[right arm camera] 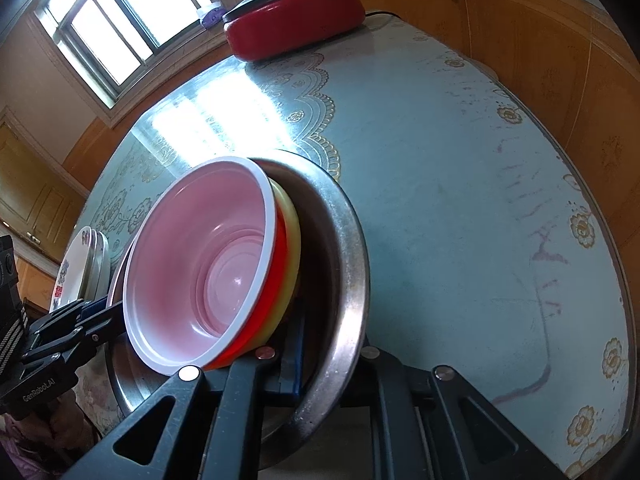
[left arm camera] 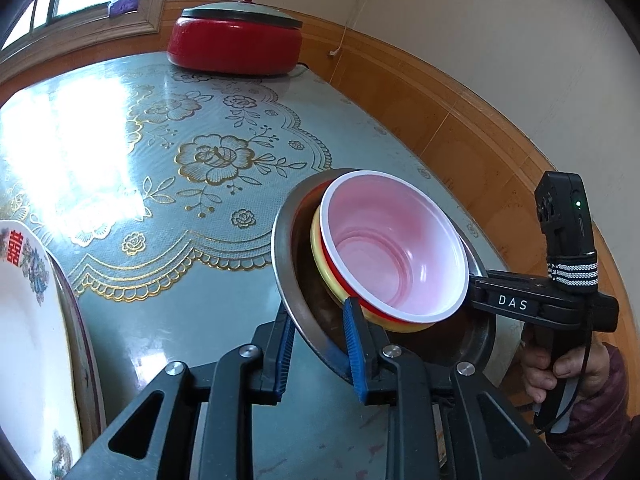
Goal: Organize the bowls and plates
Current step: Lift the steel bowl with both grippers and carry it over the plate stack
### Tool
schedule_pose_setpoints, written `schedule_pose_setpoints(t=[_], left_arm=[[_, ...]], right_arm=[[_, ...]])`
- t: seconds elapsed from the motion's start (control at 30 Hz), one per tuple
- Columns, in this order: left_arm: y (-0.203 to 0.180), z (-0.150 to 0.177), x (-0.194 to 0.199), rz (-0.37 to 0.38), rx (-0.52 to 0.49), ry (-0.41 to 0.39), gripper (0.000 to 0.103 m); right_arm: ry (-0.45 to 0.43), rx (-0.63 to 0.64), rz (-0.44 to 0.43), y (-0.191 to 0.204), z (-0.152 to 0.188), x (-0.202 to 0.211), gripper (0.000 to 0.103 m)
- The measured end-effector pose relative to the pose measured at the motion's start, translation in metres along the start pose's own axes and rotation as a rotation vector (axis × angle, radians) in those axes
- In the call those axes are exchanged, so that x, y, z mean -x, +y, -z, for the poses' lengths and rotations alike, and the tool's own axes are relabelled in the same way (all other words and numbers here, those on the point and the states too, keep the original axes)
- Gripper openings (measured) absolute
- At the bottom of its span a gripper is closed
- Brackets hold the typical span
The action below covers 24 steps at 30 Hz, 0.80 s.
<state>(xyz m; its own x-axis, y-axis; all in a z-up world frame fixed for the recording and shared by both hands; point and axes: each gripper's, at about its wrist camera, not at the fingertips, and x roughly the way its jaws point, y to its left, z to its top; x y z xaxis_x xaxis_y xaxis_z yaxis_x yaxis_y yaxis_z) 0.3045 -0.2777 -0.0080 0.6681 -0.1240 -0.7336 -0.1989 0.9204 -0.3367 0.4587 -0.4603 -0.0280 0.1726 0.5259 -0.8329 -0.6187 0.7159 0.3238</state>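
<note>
**Two grips on one steel rim**

The left hand-held gripper (left arm camera: 320, 344) pinches the near rim of the steel basin (left arm camera: 288, 280); the right hand-held gripper (right arm camera: 320, 364) is clamped on its right rim; inside, the pink bowl (left arm camera: 394, 248) nests in a yellow bowl (left arm camera: 320, 256), near the bench (left arm camera: 192, 312) edge; uneven tilting could slide the bowls out.

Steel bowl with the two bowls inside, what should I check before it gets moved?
1. Left gripper jaws shut on the steel bowl rim: ok.
2. Right gripper jaws shut on the opposite rim: ok.
3. Red bowl nested in the yellow bowl, both inside the steel bowl: ok.
4. Inner bowls sitting level: cannot tell.
5. Table bare between the steel bowl and the red pot: ok.
</note>
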Motion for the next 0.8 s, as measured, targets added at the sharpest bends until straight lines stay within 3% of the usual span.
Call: schedule_pose_setpoints(t=[0.27, 0.8], left_arm=[[0.007, 0.003, 0.003, 0.065, -0.02, 0.004, 0.024], [0.012, 0.018, 0.029, 0.149, -0.142, 0.03, 0.024]], right_arm=[[-0.033, -0.02, 0.085, 0.014, 0.011, 0.002, 0.008], [-0.063, -0.16, 0.144, 0.038, 0.051, 0.016, 0.008]])
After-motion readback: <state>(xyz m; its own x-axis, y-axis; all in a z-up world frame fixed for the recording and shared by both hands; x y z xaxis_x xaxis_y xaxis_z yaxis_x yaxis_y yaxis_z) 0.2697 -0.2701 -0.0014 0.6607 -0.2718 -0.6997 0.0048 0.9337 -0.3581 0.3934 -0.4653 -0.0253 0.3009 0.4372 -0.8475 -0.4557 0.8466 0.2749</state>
